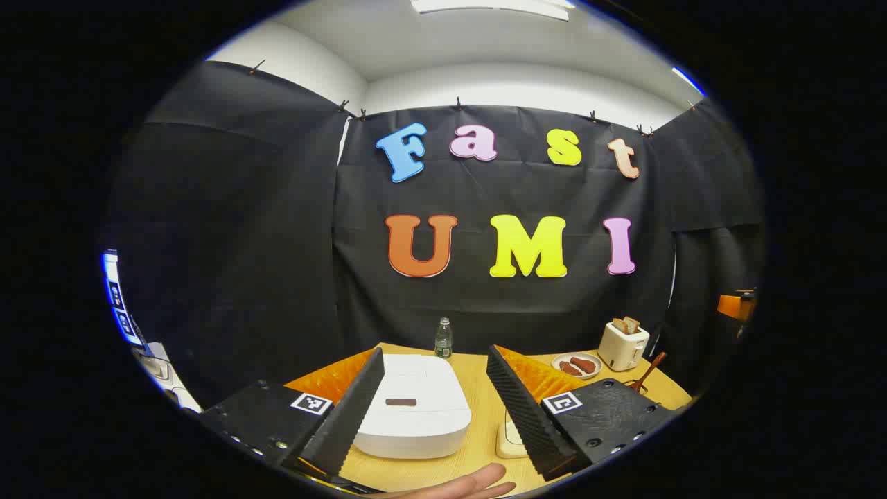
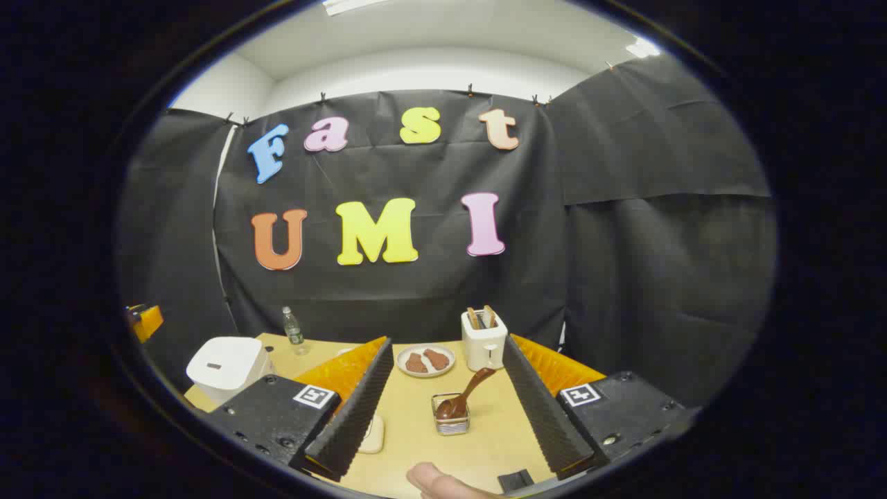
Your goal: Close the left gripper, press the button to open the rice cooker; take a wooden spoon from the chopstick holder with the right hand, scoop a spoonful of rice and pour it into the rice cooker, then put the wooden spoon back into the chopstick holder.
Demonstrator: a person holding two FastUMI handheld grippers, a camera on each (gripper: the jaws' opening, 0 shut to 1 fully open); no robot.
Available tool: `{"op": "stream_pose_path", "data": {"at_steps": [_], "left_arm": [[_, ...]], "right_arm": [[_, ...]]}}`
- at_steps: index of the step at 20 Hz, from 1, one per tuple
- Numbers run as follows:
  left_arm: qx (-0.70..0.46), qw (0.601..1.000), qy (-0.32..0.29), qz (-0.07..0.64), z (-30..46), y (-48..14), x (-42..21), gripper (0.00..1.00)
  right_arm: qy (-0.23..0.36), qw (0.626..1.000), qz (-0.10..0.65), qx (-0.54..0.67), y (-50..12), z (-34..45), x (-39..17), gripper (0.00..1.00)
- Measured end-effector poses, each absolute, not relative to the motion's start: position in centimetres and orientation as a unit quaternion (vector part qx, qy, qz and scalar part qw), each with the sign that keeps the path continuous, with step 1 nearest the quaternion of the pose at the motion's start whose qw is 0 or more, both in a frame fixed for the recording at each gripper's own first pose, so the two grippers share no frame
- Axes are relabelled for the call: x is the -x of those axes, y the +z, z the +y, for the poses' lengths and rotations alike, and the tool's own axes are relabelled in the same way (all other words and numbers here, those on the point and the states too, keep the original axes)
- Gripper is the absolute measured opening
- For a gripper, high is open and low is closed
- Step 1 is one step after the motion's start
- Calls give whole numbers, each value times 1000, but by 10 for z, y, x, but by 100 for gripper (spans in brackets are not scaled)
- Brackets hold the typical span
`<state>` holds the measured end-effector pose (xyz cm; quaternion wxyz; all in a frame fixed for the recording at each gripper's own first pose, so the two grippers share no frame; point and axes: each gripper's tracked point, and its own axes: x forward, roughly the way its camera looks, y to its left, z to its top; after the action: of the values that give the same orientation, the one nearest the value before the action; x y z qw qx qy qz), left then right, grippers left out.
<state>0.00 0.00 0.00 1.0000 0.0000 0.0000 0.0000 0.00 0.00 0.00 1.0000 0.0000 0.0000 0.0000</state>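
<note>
Here, the closed cooker (image 1: 414, 405) sits dead ahead of the left tool (image 1: 433, 416).
Both tools' jaws stand apart, empty; the right tool (image 2: 443, 416) faces the spoon (image 2: 463, 398), handle leaning far-right.

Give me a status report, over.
Both grippers open, holding nothing. Rice cooker lid down. Wooden spoon in chopstick holder. Nothing in the way.

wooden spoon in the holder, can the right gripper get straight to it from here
Probably yes. In the right gripper view the wooden spoon stands tilted in the chopstick holder, framed between the open fingers of the right gripper, with only bare table before it. The toaster and plate sit behind.
</note>
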Motion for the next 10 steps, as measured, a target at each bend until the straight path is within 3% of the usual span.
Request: {"op": "stream_pose_path", "data": {"at_steps": [8,9,10], "left_arm": [[6,1000,23,-8,17,2,6,95],[4,1000,17,-8,12,1,8,100],[4,1000,16,-6,10,-1,8,92]], "right_arm": [[-1,1000,1,5,-5,3,1,100],[-1,1000,4,4,-6,4,0,100],[-1,1000,6,3,-8,2,-2,100]]}}
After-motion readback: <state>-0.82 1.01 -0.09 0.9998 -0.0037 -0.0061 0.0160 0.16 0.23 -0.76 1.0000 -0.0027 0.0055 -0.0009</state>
